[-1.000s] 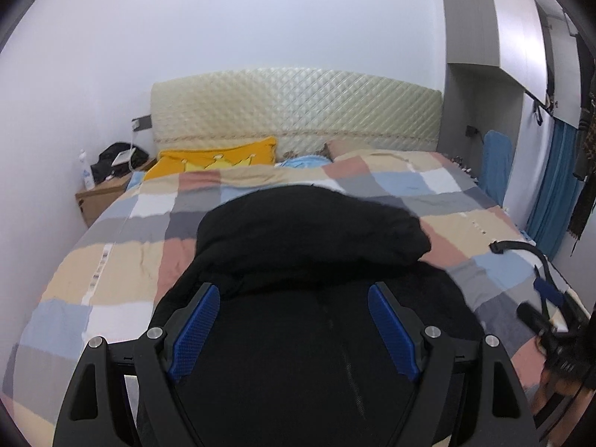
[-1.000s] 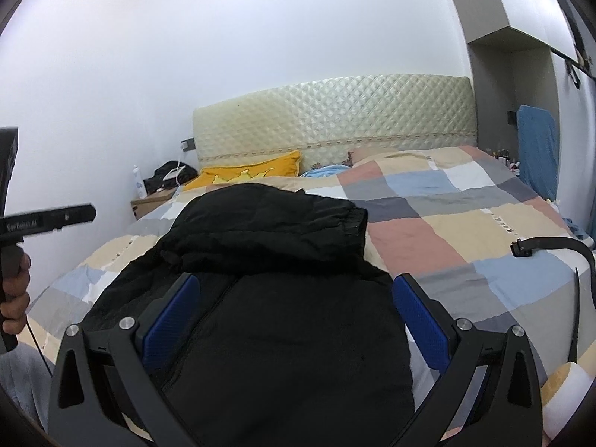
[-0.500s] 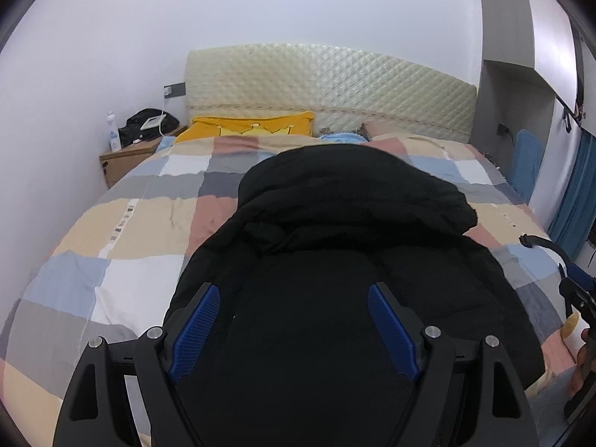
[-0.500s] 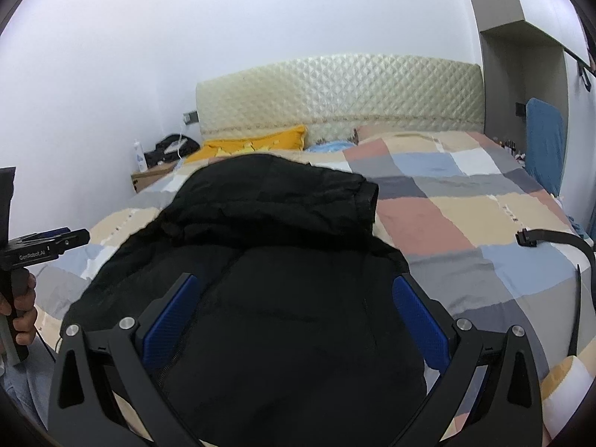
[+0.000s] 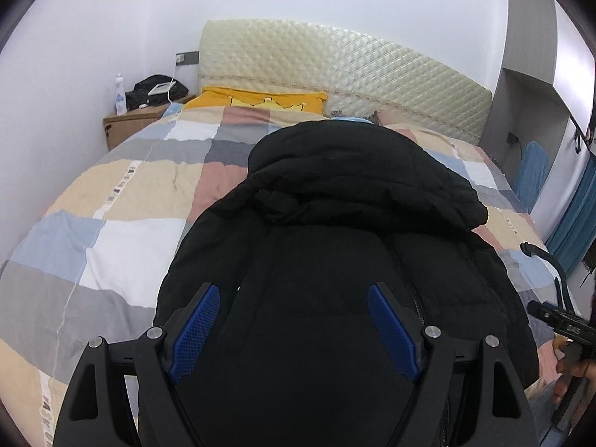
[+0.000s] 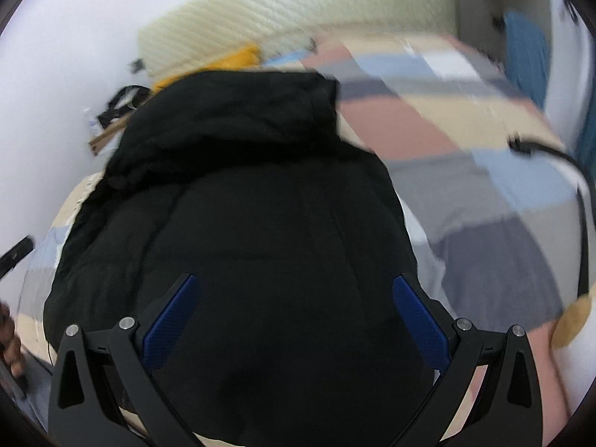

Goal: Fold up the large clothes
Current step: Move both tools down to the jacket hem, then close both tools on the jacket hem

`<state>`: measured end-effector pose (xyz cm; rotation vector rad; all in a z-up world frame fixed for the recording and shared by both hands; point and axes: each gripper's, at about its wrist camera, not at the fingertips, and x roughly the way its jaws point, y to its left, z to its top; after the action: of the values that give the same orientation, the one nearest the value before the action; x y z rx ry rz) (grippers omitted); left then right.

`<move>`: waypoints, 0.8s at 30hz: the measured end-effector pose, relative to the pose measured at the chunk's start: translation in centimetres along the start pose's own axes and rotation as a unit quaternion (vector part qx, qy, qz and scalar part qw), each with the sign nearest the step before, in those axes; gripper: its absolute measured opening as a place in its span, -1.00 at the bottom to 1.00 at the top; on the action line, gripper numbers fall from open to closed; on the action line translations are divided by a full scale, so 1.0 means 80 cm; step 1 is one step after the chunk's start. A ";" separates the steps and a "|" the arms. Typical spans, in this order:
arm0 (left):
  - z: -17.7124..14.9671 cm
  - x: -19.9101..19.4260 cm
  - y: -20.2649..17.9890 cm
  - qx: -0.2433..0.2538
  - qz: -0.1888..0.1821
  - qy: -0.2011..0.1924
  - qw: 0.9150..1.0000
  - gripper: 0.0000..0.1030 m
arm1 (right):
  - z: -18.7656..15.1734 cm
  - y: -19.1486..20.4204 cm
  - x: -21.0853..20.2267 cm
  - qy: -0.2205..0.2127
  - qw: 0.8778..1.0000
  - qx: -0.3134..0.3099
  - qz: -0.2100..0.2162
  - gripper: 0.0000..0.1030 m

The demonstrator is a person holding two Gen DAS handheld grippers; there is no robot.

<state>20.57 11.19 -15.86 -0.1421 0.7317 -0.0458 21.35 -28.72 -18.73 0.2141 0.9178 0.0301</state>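
Observation:
A large black padded hooded jacket (image 5: pixel 335 246) lies spread on the bed, hood toward the headboard; it also fills the right wrist view (image 6: pixel 238 201). My left gripper (image 5: pixel 294 320) is open, with blue pads wide apart, above the jacket's lower part, holding nothing. My right gripper (image 6: pixel 294 313) is open too, over the jacket's lower body, empty. The right wrist view is blurred by motion. The right gripper also shows at the right edge of the left wrist view (image 5: pixel 558 322).
The checked quilt (image 5: pixel 123 201) covers the bed. A yellow pillow (image 5: pixel 260 101) lies by the padded headboard (image 5: pixel 335 70). A bedside table (image 5: pixel 130 123) with a bottle and dark bag stands far left. A black strap (image 6: pixel 551 156) lies on the quilt at right.
Both grippers have moved in closer over the jacket and tilted downward, so the jacket fills more of each view. The right wrist view has turned and blurred. Both stay open.

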 end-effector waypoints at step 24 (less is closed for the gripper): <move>-0.013 0.025 0.017 -0.045 -0.011 0.064 0.997 0.59 | -0.035 -0.064 0.074 0.131 0.978 0.149 -0.056 1.00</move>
<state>21.36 12.21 -18.11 -0.2348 0.8608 -0.0443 22.39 -32.55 -26.06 0.4442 1.1961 -0.1888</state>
